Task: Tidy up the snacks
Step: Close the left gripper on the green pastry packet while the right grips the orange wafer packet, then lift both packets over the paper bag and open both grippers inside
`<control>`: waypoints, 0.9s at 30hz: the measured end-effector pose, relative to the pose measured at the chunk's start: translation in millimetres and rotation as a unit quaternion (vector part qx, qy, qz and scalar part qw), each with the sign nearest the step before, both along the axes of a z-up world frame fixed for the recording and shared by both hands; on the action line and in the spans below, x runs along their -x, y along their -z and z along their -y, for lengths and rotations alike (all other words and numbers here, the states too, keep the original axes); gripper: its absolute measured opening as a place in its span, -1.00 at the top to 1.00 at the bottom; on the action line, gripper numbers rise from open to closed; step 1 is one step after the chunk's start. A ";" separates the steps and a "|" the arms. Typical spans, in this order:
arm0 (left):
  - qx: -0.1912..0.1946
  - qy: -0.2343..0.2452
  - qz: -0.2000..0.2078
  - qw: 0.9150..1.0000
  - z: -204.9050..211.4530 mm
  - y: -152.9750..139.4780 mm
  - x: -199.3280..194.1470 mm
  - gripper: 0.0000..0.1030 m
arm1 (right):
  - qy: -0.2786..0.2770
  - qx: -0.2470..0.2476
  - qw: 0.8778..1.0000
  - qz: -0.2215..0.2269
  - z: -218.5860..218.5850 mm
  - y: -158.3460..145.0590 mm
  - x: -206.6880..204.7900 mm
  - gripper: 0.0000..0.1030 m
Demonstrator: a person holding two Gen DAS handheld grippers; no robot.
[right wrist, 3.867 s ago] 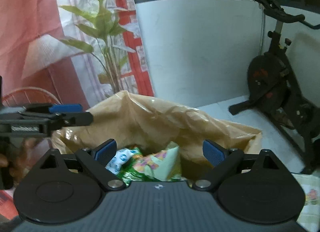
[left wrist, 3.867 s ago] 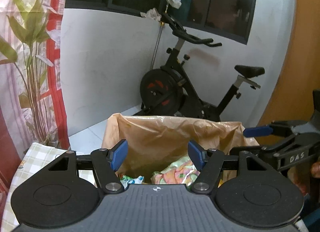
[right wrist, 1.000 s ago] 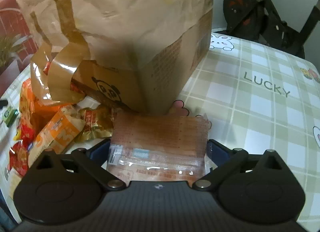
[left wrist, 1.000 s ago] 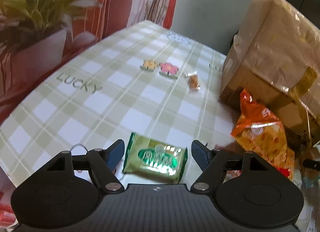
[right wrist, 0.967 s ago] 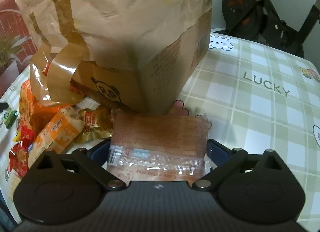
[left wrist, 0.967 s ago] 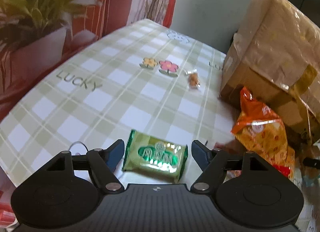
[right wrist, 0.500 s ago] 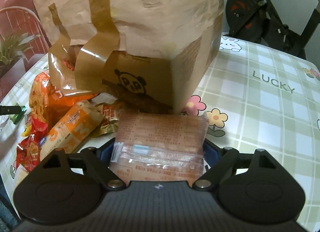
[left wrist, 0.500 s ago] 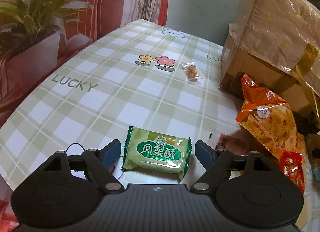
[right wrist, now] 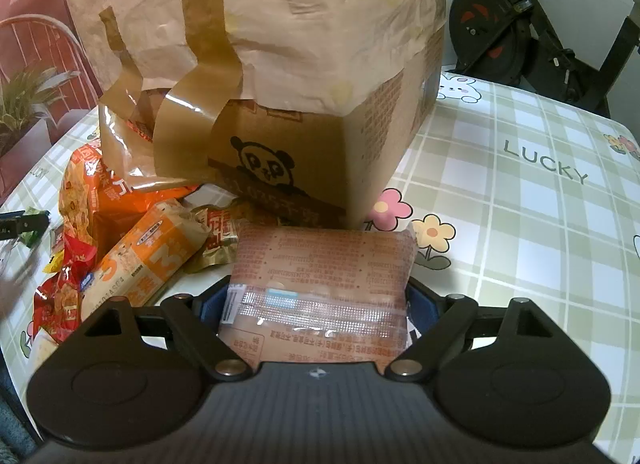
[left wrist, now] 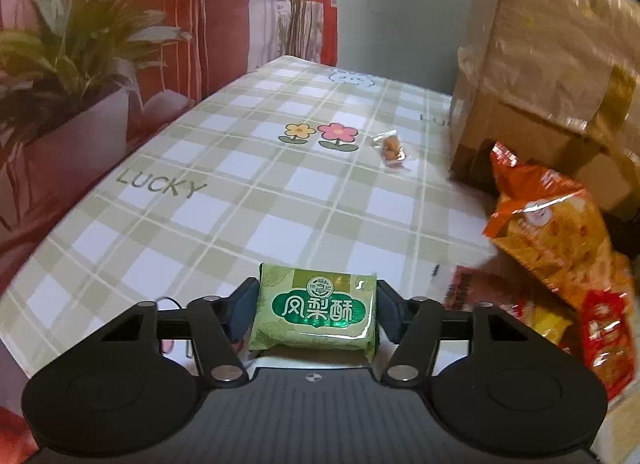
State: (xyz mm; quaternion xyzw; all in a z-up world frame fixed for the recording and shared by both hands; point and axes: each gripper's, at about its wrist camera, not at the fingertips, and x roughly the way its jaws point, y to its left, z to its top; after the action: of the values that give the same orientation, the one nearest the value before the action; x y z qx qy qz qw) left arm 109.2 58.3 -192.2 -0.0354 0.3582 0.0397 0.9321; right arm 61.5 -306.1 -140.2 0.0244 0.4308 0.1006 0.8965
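Left gripper (left wrist: 316, 310) pinches a green pastry pack (left wrist: 316, 310); right gripper (right wrist: 316, 304) clamps a brown snack packet (right wrist: 324, 284) at 6 o'clock below the cardboard box (right wrist: 288, 112). Slick wrappers could slip if lifted. Only the right view shows the panda print.

You are working under soft, fairly dim indoor light with a warm cast. Glare is catching the tape on the cardboard box (right wrist: 192, 104) and the clear seam of the pink packet (right wrist: 320, 288), and it is glinting off the orange snack bag (left wrist: 552, 232). Motion blur is smearing the box and that bag in the left view. The fisheye lens is bending the tabletop (left wrist: 248, 192) edges, and black corners are framing both views
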 end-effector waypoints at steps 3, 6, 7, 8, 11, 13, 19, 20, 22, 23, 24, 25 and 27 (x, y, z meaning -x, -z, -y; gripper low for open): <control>0.010 0.006 0.002 1.000 0.6 -2.5 3.1 -0.11 | 0.002 -0.001 1.000 -0.001 0.0 -1.2 1.6 -0.68; 0.010 0.013 0.008 1.000 4.8 -6.7 4.1 -0.11 | 0.001 0.003 1.000 0.001 -1.4 -3.8 4.0 -0.67; 0.010 0.016 0.010 1.000 6.2 -8.6 4.4 -0.11 | 0.000 0.002 1.000 0.001 -1.6 -4.6 4.7 -0.67; 0.010 0.020 0.012 1.000 7.8 -10.9 4.8 -0.11 | 0.000 0.002 1.000 0.001 -2.2 -5.7 5.8 -0.67; 0.008 0.034 0.016 0.999 15.7 -16.2 5.6 -0.11 | -0.004 0.004 1.000 0.005 -4.7 -10.1 9.2 -0.67; 0.006 0.043 0.020 0.999 20.1 -19.7 7.2 -0.11 | -0.009 0.004 1.000 0.009 -7.2 -14.3 12.5 -0.67; 0.004 0.060 0.030 0.998 28.8 -27.1 10.7 -0.11 | -0.026 0.005 0.999 0.020 -18.4 -24.2 23.0 -0.67; 0.005 0.061 0.031 0.998 28.7 -27.9 11.2 -0.11 | -0.030 0.006 0.999 0.022 -20.5 -25.5 24.7 -0.67; 0.007 0.061 0.033 0.998 29.4 -30.5 13.0 -0.11 | -0.038 0.007 0.999 0.027 -24.8 -28.7 28.1 -0.67; 0.007 0.062 0.035 0.997 29.6 -32.0 14.1 -0.11 | -0.041 0.007 0.999 0.029 -25.9 -30.2 29.0 -0.67; 0.008 0.062 0.037 0.997 29.6 -33.8 15.0 -0.11 | -0.045 0.005 0.998 0.032 -28.1 -32.2 30.0 -0.67; 0.008 0.062 0.039 0.997 29.4 -35.6 15.5 -0.11 | -0.048 0.005 0.998 0.035 -29.4 -34.3 31.0 -0.67; 0.008 0.065 0.044 0.997 29.8 -40.4 16.1 -0.11 | -0.054 0.008 0.998 0.043 -33.1 -40.2 33.3 -0.67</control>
State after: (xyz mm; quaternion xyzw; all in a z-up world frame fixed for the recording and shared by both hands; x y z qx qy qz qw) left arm 93.1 28.5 -151.8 -0.0218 0.3185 -0.0253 0.9473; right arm 28.2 -273.0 -100.0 -0.0104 0.3931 0.1470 0.9076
